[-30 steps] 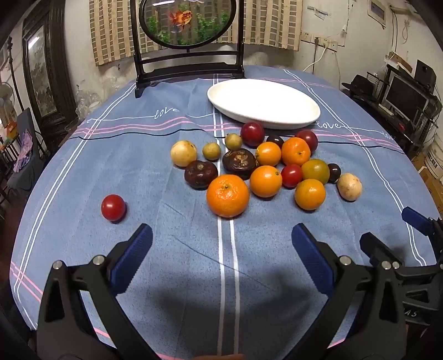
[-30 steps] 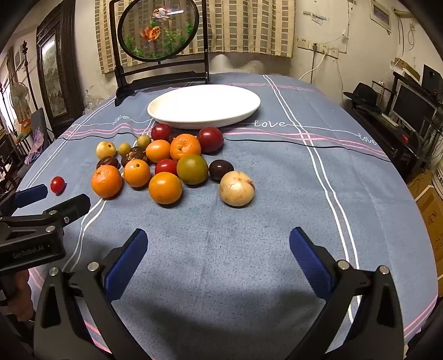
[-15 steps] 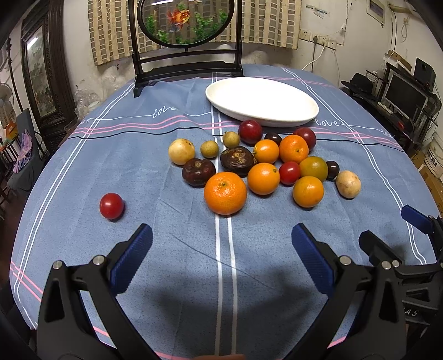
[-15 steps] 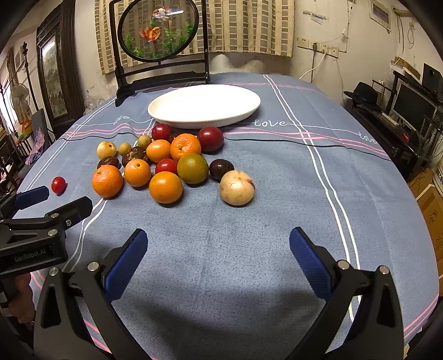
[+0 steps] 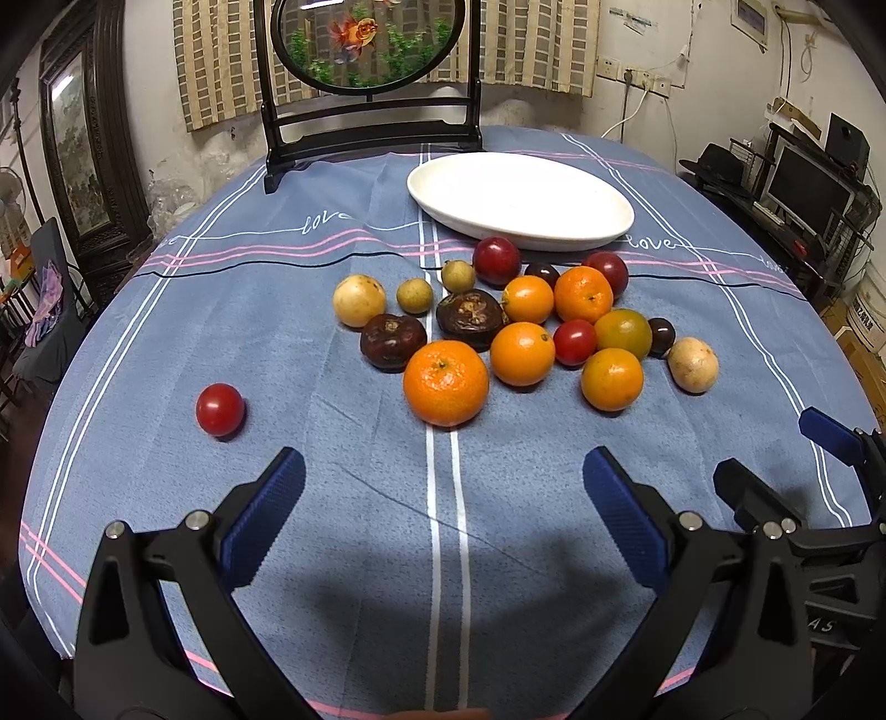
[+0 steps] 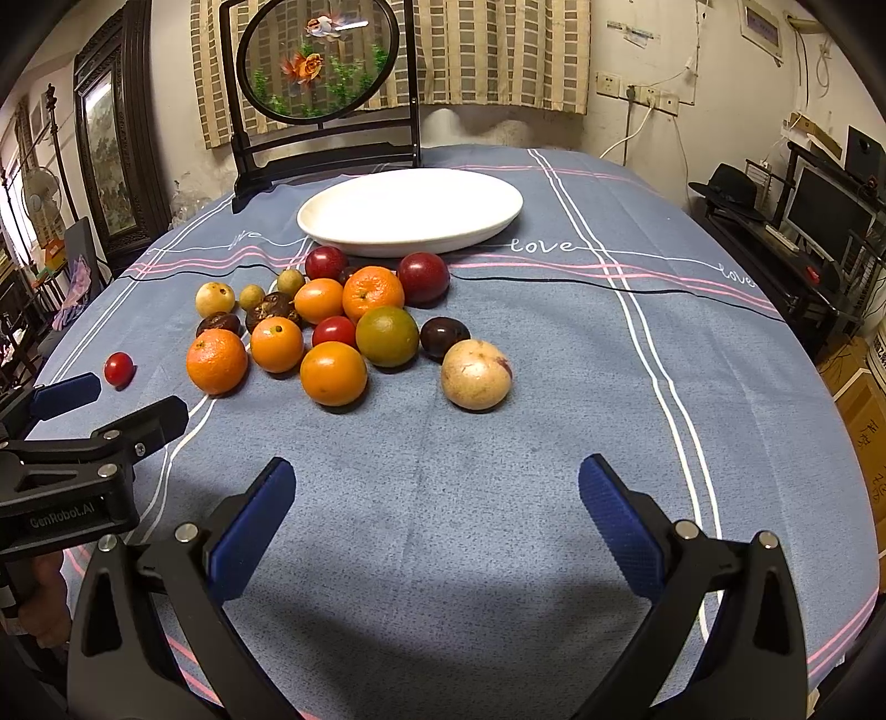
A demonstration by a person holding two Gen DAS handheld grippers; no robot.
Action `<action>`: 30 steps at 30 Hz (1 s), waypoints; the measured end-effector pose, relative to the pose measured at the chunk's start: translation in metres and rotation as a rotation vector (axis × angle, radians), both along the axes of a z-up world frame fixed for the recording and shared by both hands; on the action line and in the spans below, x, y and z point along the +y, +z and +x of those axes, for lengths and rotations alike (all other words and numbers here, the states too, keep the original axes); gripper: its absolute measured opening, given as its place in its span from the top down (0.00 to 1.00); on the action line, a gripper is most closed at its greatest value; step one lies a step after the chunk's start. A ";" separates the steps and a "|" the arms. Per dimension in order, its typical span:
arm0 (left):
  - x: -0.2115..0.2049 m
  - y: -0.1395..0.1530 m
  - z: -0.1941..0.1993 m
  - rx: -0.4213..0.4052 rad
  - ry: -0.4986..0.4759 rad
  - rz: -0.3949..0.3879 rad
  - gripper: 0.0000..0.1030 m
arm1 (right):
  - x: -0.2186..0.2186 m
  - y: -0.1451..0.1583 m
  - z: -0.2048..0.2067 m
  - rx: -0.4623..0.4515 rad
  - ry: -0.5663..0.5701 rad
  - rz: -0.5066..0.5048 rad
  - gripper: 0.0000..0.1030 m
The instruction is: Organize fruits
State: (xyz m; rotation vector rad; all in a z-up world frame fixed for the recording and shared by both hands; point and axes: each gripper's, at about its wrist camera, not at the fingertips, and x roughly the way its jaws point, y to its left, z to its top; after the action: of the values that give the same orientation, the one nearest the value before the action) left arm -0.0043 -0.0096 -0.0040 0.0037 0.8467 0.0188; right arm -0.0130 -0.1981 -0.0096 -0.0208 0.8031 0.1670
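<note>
Several fruits lie in a cluster on the blue tablecloth: a large orange (image 5: 446, 382) at the front, dark mangosteens (image 5: 393, 340), red plums (image 5: 496, 253), and a pale fruit (image 6: 475, 374) at the right end. A lone red tomato (image 5: 220, 409) sits apart at the left, also in the right wrist view (image 6: 119, 369). An empty white oval plate (image 5: 554, 230) (image 6: 332, 219) stands behind the cluster. My left gripper (image 5: 443, 487) is open and empty, short of the orange. My right gripper (image 6: 437, 493) is open and empty, short of the pale fruit.
A black stand with a round goldfish panel (image 5: 368, 41) stands at the table's far edge. The right gripper shows at the right in the left wrist view (image 5: 797, 482); the left gripper shows at the left in the right wrist view (image 6: 99, 410). Furniture and a monitor (image 6: 830, 210) lie off right.
The left view has shifted slightly; the fruits sit a little lower-left in it than before. The right view is nearly unchanged. Both grippers stay open.
</note>
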 end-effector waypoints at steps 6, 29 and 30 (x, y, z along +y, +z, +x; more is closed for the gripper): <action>-0.001 -0.001 -0.001 0.001 -0.001 0.001 0.02 | 0.000 0.000 0.000 0.001 0.001 0.000 0.01; -0.004 -0.003 -0.002 0.005 -0.008 -0.001 0.02 | 0.001 -0.001 -0.001 0.006 0.006 0.001 0.01; -0.004 -0.004 -0.003 0.005 -0.008 -0.001 0.02 | 0.001 -0.001 -0.001 0.005 0.006 0.001 0.01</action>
State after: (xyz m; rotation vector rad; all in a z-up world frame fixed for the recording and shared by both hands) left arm -0.0070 -0.0141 -0.0076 0.0060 0.8516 0.0102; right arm -0.0138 -0.1969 -0.0108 -0.0213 0.8082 0.1731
